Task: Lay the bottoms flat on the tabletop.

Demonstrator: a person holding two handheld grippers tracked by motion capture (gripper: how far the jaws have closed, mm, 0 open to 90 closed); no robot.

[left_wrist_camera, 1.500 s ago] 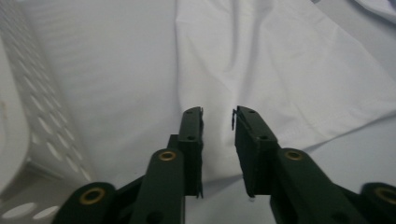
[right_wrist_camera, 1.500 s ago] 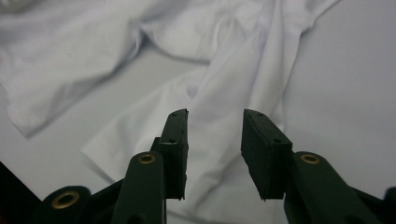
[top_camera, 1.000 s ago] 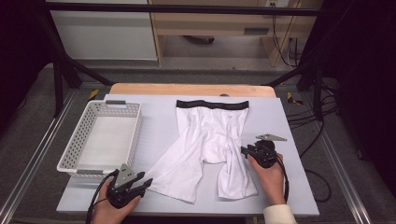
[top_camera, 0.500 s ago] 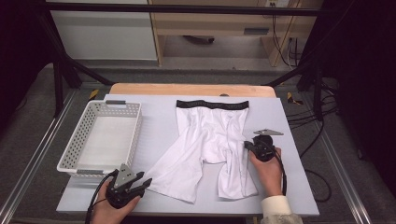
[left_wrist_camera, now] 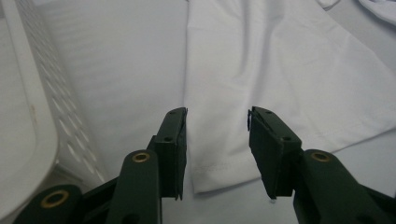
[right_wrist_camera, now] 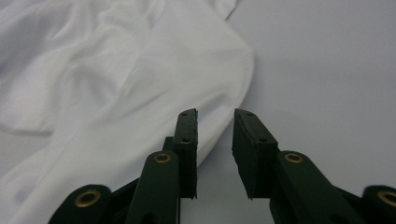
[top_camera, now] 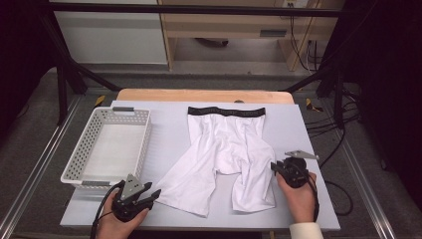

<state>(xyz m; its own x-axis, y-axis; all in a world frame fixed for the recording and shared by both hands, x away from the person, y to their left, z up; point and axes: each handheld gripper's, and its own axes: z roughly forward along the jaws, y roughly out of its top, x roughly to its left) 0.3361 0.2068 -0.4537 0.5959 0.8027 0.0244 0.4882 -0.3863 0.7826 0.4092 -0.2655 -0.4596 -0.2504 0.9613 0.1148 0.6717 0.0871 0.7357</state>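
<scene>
White boxer shorts (top_camera: 224, 149) with a black waistband (top_camera: 226, 111) lie flat on the grey table (top_camera: 169, 129), legs toward me. My left gripper (top_camera: 153, 191) is at the near left, open, its jaws standing over the hem corner of the left leg (left_wrist_camera: 219, 154) without pinching it (left_wrist_camera: 217, 112). My right gripper (top_camera: 272, 166) sits just right of the right leg, pointing at its outer edge (right_wrist_camera: 233, 88). Its jaws have just been opening and stand apart (right_wrist_camera: 215, 112), with the table between them and the cloth edge beside the left jaw.
A white perforated basket (top_camera: 82, 164) with nothing in it stands at the table's left, close to my left gripper (left_wrist_camera: 28, 116). A wooden strip (top_camera: 199, 94) runs along the far edge. Bare table lies right of the shorts, and cables hang off its right side.
My right gripper has shifted a little to the right, off the edge of the right leg, and its jaws have parted. The left gripper and the shorts have not moved.
</scene>
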